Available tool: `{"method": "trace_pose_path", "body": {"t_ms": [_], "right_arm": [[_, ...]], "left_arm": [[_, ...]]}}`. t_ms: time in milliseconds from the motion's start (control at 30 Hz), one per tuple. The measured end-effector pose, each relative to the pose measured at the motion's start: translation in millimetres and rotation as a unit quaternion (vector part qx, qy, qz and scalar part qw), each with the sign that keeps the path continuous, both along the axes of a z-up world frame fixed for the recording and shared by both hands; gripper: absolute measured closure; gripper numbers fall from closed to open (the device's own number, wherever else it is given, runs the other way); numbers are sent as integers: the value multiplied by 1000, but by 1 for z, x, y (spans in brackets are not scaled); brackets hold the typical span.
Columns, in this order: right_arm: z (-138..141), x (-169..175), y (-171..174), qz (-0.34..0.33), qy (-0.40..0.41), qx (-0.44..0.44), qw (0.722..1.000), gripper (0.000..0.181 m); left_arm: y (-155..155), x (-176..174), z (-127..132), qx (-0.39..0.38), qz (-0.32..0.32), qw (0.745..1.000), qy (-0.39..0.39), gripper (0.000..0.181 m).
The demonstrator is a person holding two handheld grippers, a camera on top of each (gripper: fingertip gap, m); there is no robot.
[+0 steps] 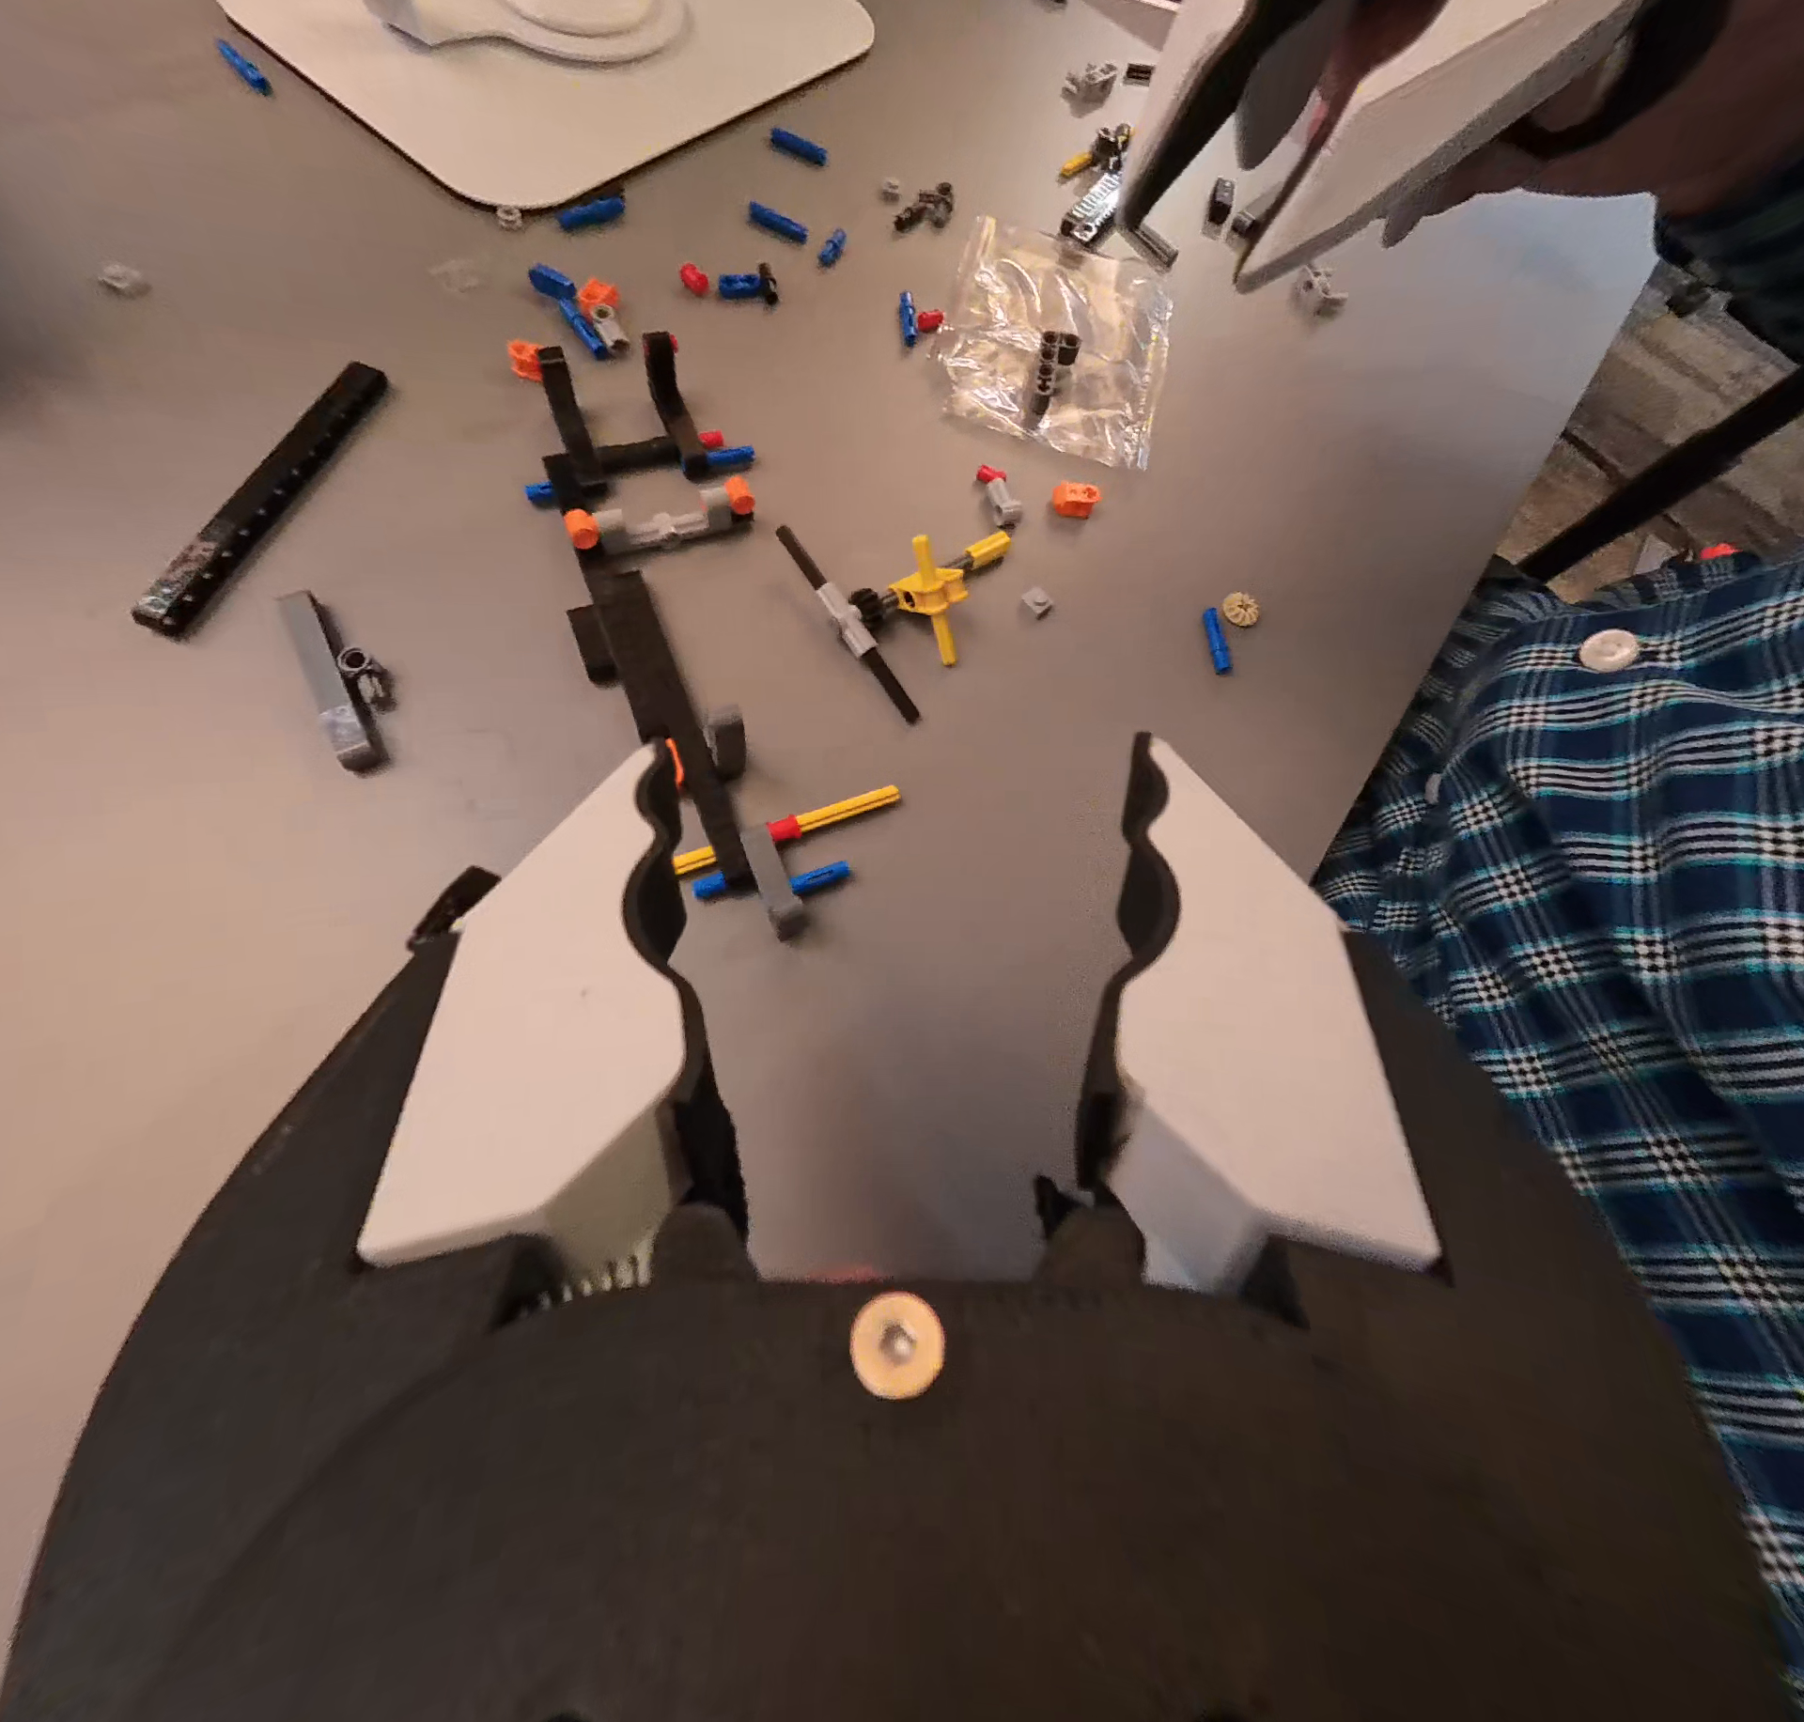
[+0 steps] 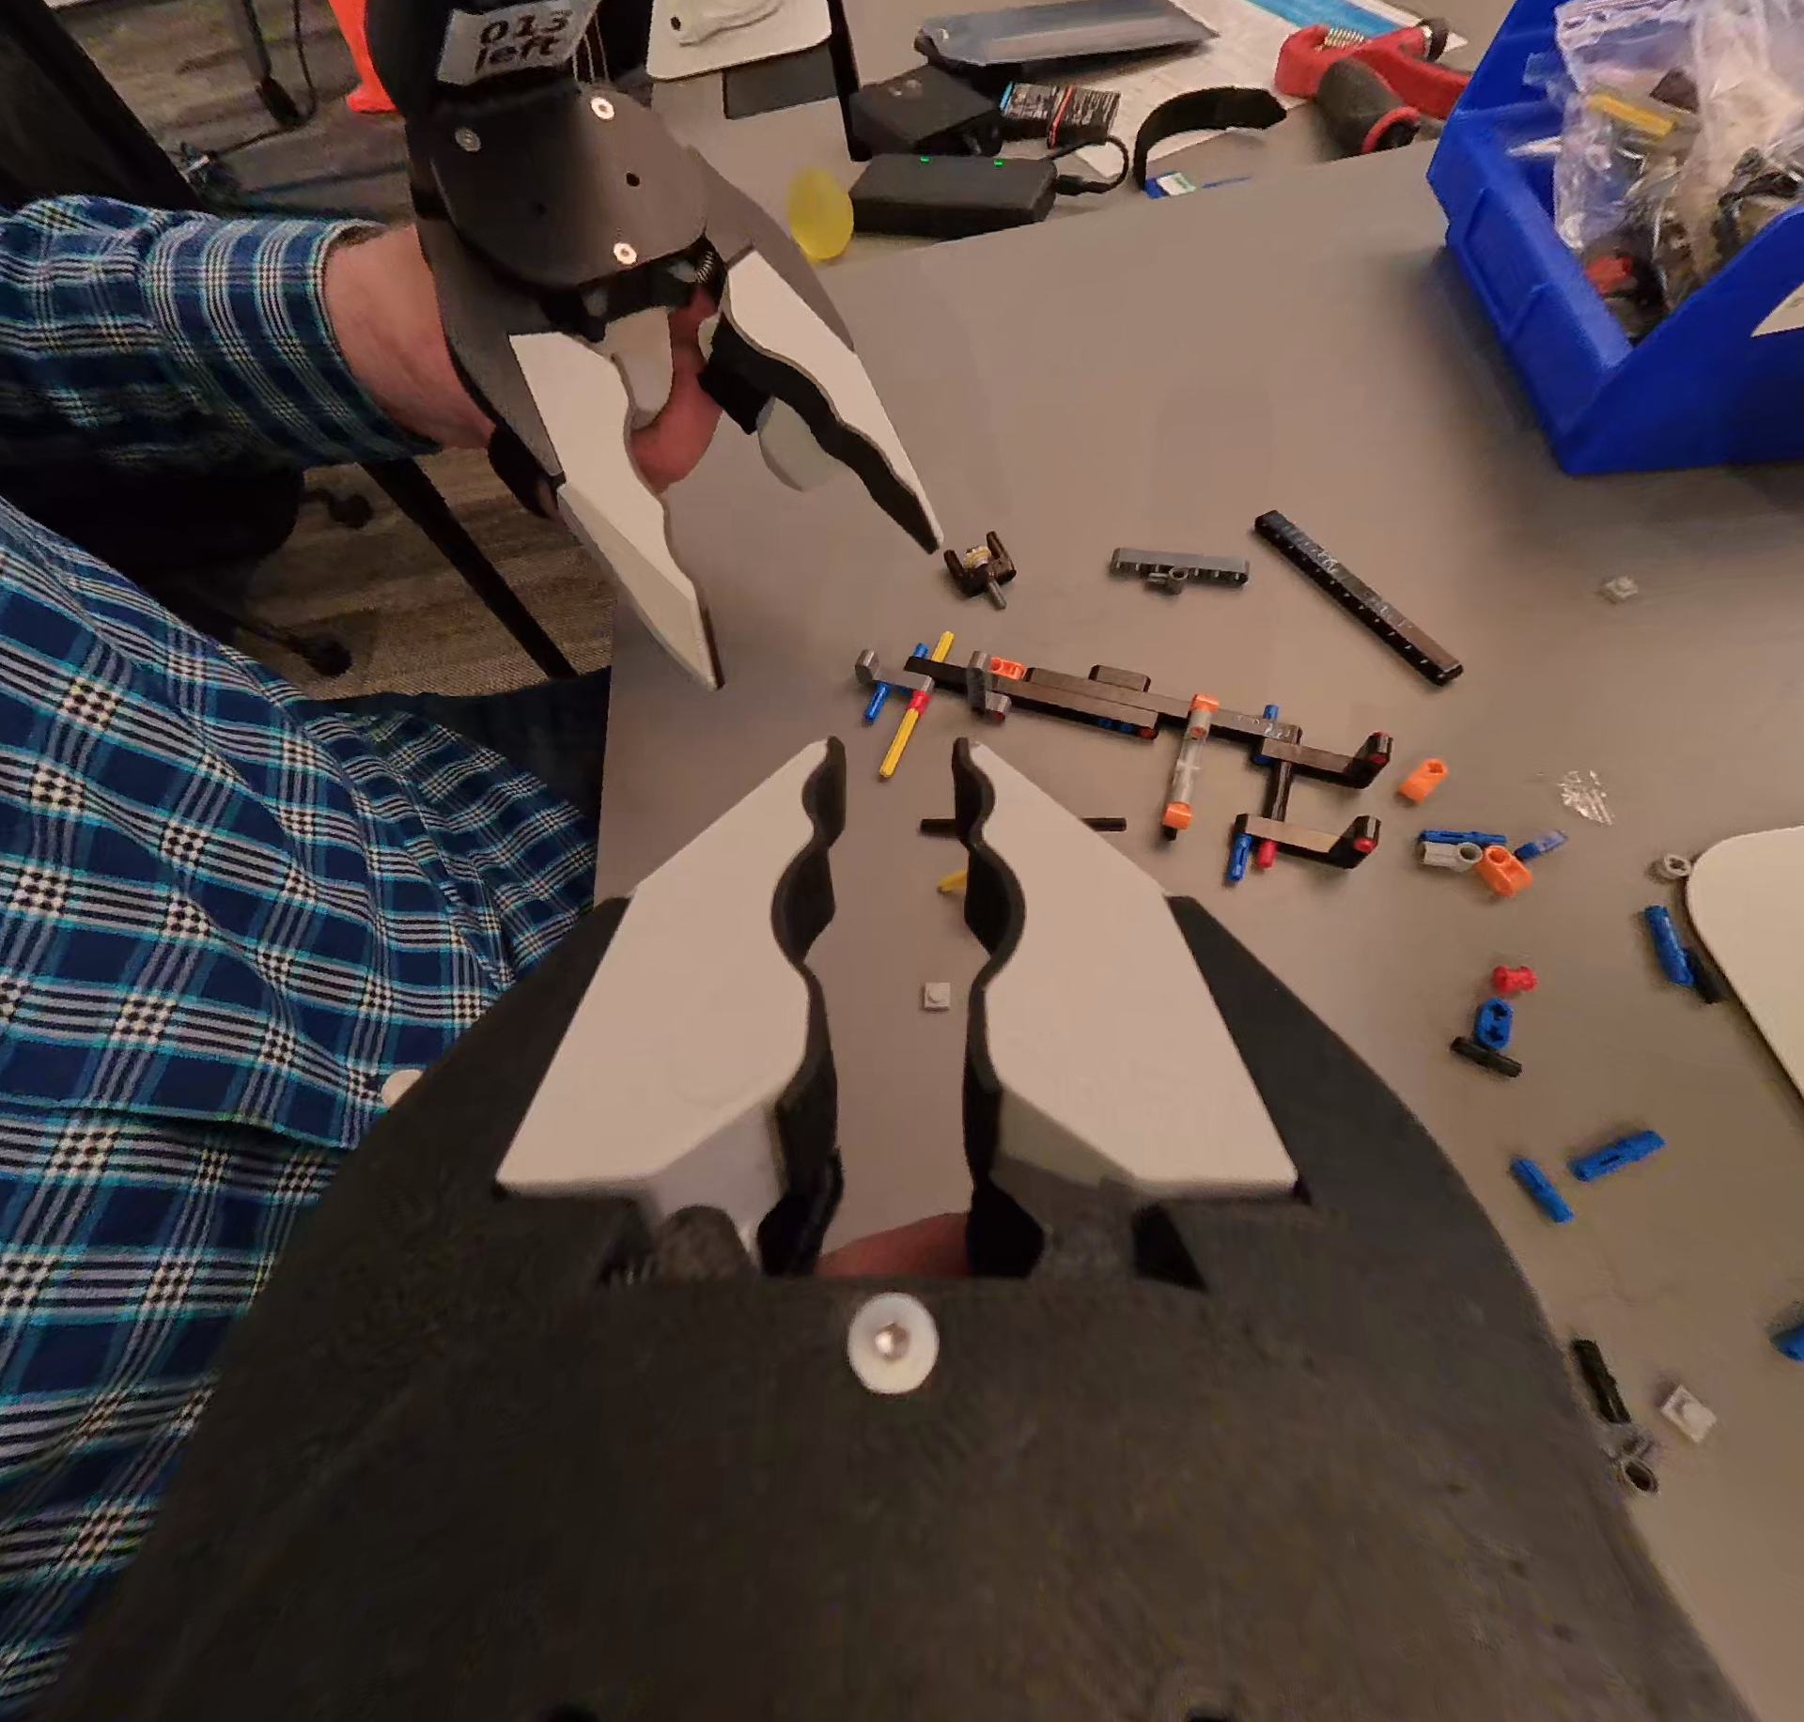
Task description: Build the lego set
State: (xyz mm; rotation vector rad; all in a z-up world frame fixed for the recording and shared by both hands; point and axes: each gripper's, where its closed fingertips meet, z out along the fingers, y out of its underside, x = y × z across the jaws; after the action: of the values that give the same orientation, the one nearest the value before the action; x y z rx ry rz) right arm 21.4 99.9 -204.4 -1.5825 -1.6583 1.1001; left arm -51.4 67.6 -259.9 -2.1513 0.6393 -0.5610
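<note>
Two grippers hang empty above the grey table (image 2: pixel 1220 387): the left gripper (image 1: pixel 893 767) spread wide, the right gripper (image 2: pixel 898 758) narrowly parted. Near the table's edge lies the black chassis (image 2: pixel 1103 699); steadying it before adding the loose blue pins (image 2: pixel 1616 1153) seems wise.

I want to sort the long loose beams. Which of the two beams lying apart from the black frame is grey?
The shorter beam, nearer the frame, is grey, with a small dark connector beside it. The longer beam farther out is black.

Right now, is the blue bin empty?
No, the blue bin at the far right of the right wrist view is stuffed with clear plastic bags of pieces.
</note>
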Motion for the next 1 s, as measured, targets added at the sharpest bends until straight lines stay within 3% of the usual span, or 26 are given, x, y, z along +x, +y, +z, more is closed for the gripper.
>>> {"method": "trace_pose_path", "body": {"t_ms": [400, 533, 600, 767, 1000], "right_arm": [[-4, 3, 2, -6, 4, 10, 1000, 159], [-5, 4, 4, -10, 4, 14, 1000, 159], [-6, 5, 5, -13, 4, 18, 1000, 159], [-7, 7, 7, -16, 3, 24, 1000, 160], [-6, 9, 8, -19, 4, 32, 999, 160]], "left_arm": [[4, -8, -8, -1, 7, 999, 33, 116], [5, -11, -11, 0, 9, 999, 37, 131], [4, -11, -11, 1, 2, 999, 34, 151], [5, -11, -8, 12, 2, 999, 35, 168], [6, -12, -5, 14, 3, 999, 40, 160]]}}
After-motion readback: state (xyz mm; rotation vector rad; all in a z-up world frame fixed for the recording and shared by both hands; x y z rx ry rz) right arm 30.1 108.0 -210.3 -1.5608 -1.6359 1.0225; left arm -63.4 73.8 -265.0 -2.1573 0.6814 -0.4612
